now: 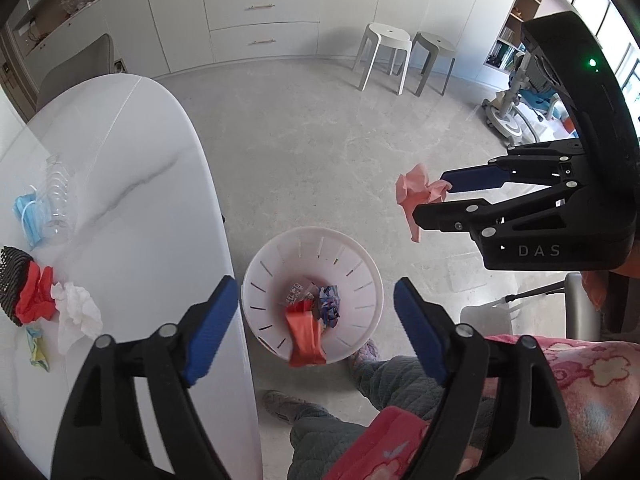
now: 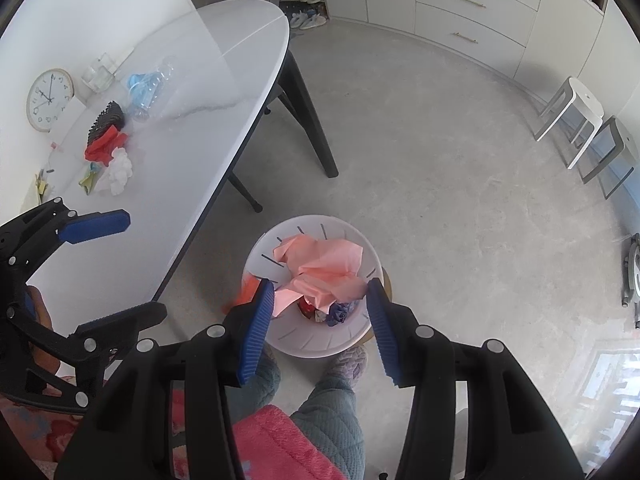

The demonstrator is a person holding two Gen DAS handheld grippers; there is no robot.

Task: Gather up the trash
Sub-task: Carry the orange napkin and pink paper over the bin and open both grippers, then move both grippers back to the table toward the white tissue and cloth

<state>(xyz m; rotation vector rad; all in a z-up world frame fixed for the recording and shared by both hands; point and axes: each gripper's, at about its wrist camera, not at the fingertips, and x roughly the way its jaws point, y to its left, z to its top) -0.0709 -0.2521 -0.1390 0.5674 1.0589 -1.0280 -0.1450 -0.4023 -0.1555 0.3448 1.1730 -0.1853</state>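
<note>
Both grippers angled down over bin [image 1: 372, 280]; right gripper [image 2: 320, 312] clamps pink paper [image 2: 320, 270].

Both wrist views downward, sharing bin [image 1: 312, 280].

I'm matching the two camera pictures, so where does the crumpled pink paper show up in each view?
Left wrist view: pink paper at right of centre, pinched at the right gripper.
Right wrist view: pink paper at lower centre, between that gripper's fingers, over the bin.
Shared landmark: the white slotted bin on the floor.
</note>
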